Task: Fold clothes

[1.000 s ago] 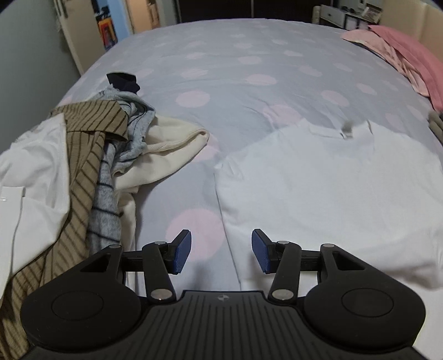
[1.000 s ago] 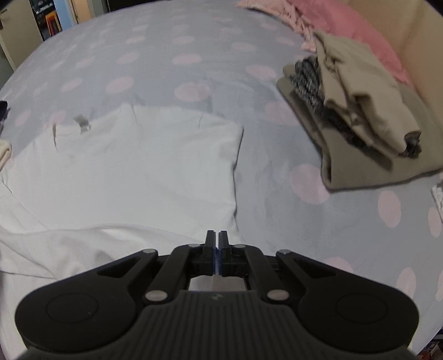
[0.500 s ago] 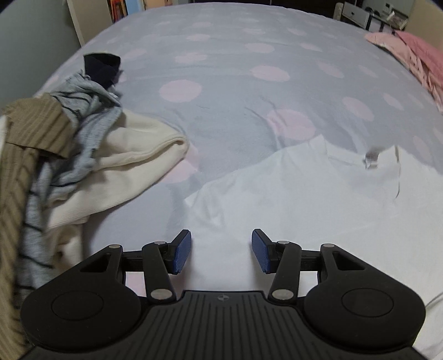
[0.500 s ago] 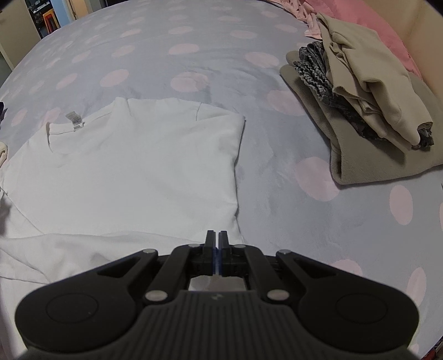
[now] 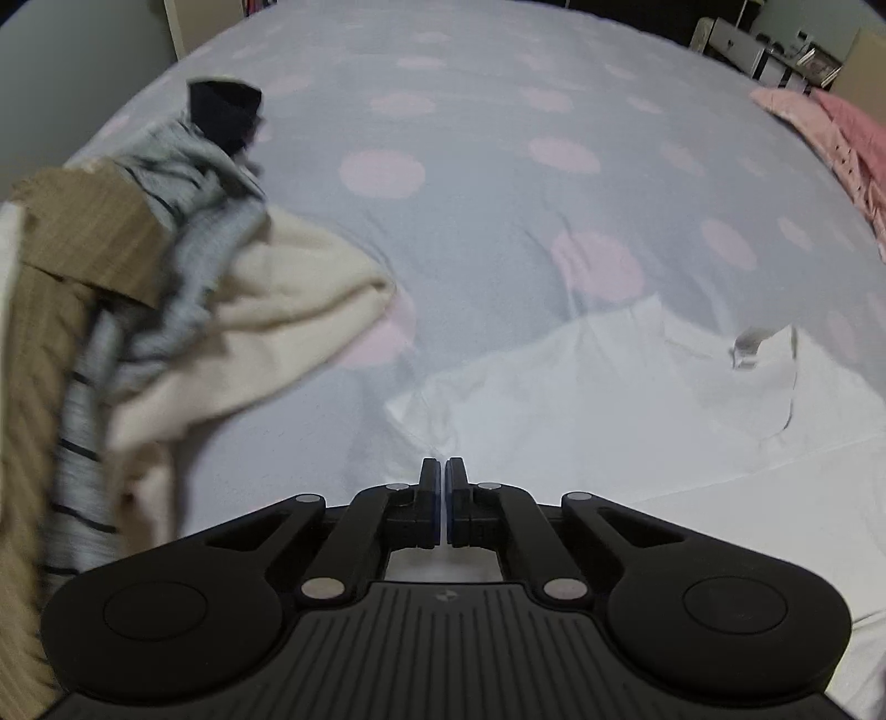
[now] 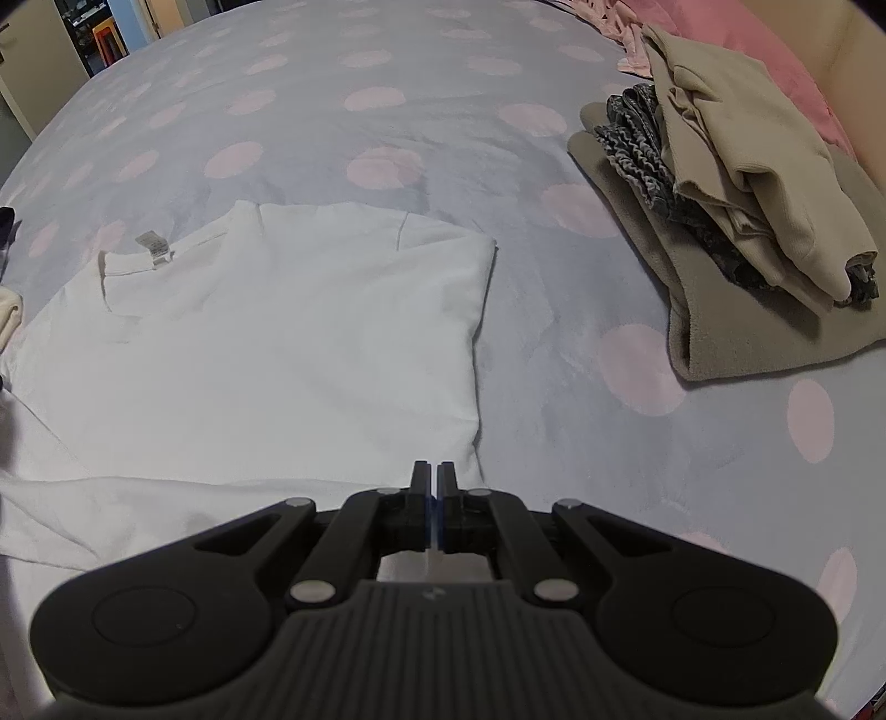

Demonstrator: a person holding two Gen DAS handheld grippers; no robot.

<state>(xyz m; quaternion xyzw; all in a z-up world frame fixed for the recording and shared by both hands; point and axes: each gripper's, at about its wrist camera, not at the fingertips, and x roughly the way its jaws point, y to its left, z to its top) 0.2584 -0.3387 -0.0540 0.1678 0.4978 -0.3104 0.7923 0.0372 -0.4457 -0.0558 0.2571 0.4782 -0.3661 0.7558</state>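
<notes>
White t-shirt (image 6: 277,343) lies flat on grey bed sheet (image 6: 387,99) with pink dots. We see left claw (image 5: 446,471) pressed together at shirt's left edge, right claw (image 6: 433,473) pressed together at its lower right corner; cloth between tips, cannot tell. Unfolded clothes pile (image 5: 127,310) at left; folded stack (image 6: 736,221) at right.

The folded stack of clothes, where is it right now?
In the right wrist view the folded stack sits on the dotted bedspread at the right, apart from the white T-shirt and beside the pink bedding.
</notes>
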